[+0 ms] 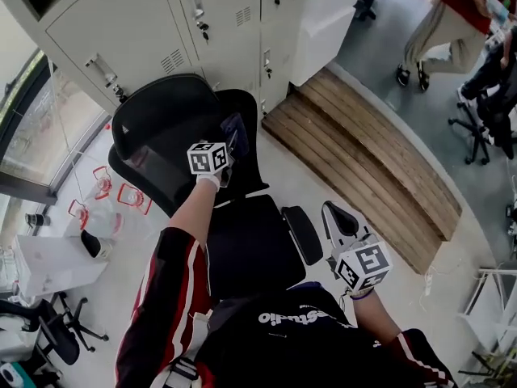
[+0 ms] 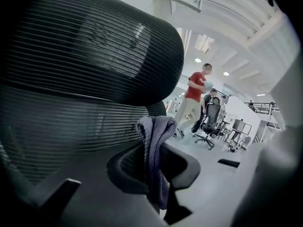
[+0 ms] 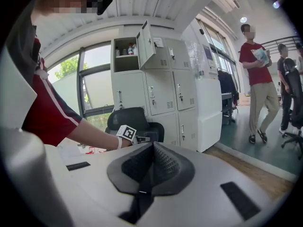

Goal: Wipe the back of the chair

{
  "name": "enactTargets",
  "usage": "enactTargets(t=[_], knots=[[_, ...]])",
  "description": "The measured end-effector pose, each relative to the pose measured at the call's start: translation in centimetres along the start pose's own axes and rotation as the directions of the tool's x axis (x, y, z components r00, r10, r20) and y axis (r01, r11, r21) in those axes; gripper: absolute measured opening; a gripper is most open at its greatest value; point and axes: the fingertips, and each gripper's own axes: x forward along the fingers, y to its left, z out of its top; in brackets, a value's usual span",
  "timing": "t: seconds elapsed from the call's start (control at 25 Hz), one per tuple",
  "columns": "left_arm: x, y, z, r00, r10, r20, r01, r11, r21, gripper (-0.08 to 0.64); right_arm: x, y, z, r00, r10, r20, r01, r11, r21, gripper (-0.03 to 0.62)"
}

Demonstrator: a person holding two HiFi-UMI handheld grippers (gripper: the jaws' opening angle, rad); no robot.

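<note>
A black office chair with a mesh back point(image 1: 166, 156) and headrest point(image 1: 161, 107) stands in front of me. In the left gripper view the mesh back point(image 2: 61, 122) and headrest point(image 2: 94, 46) fill the left side. My left gripper point(image 1: 229, 148) is held against the chair back, shut on a purple-grey cloth point(image 2: 155, 155) that hangs from its jaws. My right gripper point(image 1: 338, 217) hovers low to the right of the seat point(image 1: 250, 245), apart from the chair. Its jaws point(image 3: 152, 148) are shut with nothing in them. The right gripper view shows the chair point(image 3: 130, 119) from afar.
Grey lockers point(image 1: 186, 14) stand right behind the chair. A wooden platform point(image 1: 363, 152) runs along the right. A person in a red shirt point(image 3: 258, 84) walks at the far right, near other office chairs point(image 1: 485, 111). A white desk point(image 1: 48, 265) is at the left.
</note>
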Motion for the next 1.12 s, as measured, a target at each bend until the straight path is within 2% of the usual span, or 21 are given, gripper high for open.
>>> enactTargets(t=[0.28, 0.56, 0.96, 1.12], knots=[[-6.5, 5.4, 0.2, 0.997, 0.08, -0.001, -0.08, 0.997, 0.024, 0.057, 2.0, 5.6, 0.6, 0.997, 0.077, 0.016, -0.076, 0.997, -0.018, 0.015], [-14.7, 11.8, 0.1, 0.984, 0.181, -0.007, -0.18, 0.983, 0.038, 0.057, 3.7, 12.6, 1.0, 0.989, 0.144, 0.021, -0.143, 0.989, -0.027, 0.015], [-27.1, 21.5, -1.3, 0.955, 0.296, -0.003, -0.296, 0.955, 0.0, 0.057, 6.6, 23.4, 1.3, 0.976, 0.218, 0.012, -0.217, 0.975, -0.052, 0.015], [-32.1, 24.9, -2.2, 0.941, 0.337, -0.013, -0.337, 0.941, 0.012, 0.057, 7.2, 27.1, 1.2, 0.974, 0.225, 0.008, -0.224, 0.973, -0.059, 0.015]])
